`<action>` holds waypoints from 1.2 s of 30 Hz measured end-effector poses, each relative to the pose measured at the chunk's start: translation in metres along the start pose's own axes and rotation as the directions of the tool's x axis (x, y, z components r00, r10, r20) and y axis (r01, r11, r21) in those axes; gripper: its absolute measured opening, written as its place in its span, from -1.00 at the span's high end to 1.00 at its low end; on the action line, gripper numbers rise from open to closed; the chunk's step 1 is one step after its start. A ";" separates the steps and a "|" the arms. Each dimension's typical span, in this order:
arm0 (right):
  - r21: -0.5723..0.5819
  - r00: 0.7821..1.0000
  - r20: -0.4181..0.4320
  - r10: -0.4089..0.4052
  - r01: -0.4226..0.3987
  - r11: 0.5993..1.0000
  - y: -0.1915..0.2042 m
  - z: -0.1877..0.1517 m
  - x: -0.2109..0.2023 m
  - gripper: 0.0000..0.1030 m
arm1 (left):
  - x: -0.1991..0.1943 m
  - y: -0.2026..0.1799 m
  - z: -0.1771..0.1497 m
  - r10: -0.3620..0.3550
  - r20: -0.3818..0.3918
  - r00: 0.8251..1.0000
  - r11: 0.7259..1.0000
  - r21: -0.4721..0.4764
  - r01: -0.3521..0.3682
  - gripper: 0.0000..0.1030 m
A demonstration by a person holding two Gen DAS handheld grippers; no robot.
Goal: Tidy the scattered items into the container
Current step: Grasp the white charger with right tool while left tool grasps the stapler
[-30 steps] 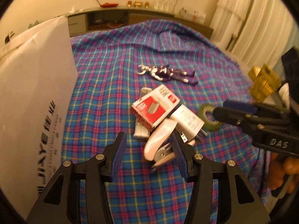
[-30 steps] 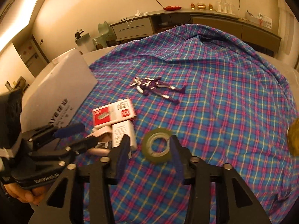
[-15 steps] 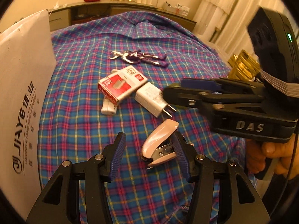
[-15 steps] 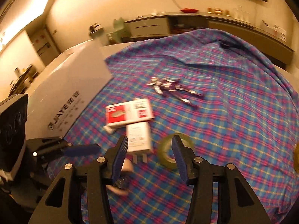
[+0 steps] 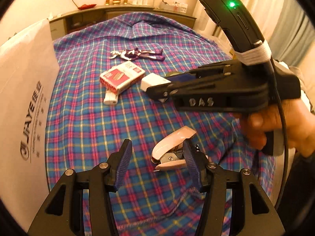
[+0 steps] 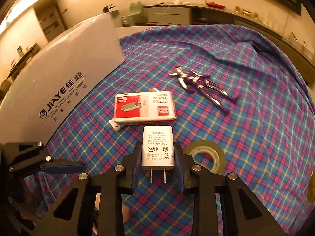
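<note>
White charger (image 6: 158, 147), earlier lying free, now sits between the closing right tool (image 6: 158, 165).

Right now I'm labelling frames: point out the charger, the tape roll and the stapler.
charger (image 6: 158, 147): right wrist view, printed face.
tape roll (image 6: 218, 153): right wrist view, top rim.
stapler (image 5: 169, 143): left wrist view, pink top cover.

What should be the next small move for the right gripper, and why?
Probably finish closing, then lift. The right gripper is closing around the white charger, its fingers already at the charger's sides. The charger lies flat on the plaid cloth, prongs toward the camera, clear of the staple box and tape roll. The white box stands left.
</note>
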State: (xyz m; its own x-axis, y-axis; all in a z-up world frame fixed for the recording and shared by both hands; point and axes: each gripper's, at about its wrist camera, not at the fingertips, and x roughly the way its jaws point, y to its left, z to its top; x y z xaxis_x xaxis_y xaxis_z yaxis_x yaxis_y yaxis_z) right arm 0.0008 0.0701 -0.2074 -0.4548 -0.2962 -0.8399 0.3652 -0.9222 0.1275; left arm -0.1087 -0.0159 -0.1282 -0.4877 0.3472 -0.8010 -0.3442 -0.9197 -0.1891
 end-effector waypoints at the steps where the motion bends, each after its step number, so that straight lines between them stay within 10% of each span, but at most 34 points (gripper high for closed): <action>1: 0.003 1.000 -0.004 0.001 -0.001 1.000 0.000 -0.002 -0.001 0.38 | -0.002 0.002 -0.002 -0.007 -0.004 1.000 1.000 -0.003 0.007 -0.11; 6: -0.034 1.000 0.009 -0.029 0.029 0.999 0.005 -0.014 -0.013 0.19 | -0.011 0.015 -0.014 -0.012 -0.003 1.000 0.999 -0.036 0.012 -0.14; 13: 0.081 0.944 -0.020 0.329 -0.326 0.942 0.019 -0.054 -0.034 0.01 | -0.020 0.035 -0.021 0.000 -0.003 1.000 0.992 -0.125 -0.001 -0.11; 21: 0.043 0.921 -0.033 0.388 -0.387 0.921 0.043 -0.059 -0.020 0.17 | -0.018 0.049 -0.024 -0.075 -0.022 0.997 0.976 -0.209 0.069 -0.04; 26: -0.235 0.963 0.067 0.259 -0.237 0.942 0.073 -0.071 -0.048 0.32 | -0.021 0.052 -0.025 -0.144 -0.003 0.990 0.965 -0.222 0.140 -0.01; 30: -0.570 0.983 0.177 0.057 0.055 0.820 0.107 -0.109 -0.062 0.49 | -0.021 0.033 -0.029 -0.193 -0.022 0.981 0.972 -0.144 0.188 -0.05; 33: -0.629 0.977 0.214 0.010 0.130 0.767 0.109 -0.132 -0.062 0.68 | -0.019 0.009 -0.035 -0.199 -0.043 0.979 0.979 -0.053 0.196 -0.07; 36: -0.598 0.981 0.195 0.023 0.100 0.795 0.101 -0.135 -0.067 0.67 | -0.018 -0.002 -0.036 -0.167 -0.046 0.985 0.986 -0.006 0.167 -0.10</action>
State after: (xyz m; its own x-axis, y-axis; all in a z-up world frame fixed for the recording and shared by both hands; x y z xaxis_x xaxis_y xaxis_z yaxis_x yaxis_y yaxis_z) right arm 0.1777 0.0301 -0.2098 -0.5957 -0.3600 -0.7180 0.7305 -0.6144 -0.2980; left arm -0.0703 -0.0269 -0.1338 -0.3856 0.4872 -0.7835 -0.4160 -0.8498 -0.3237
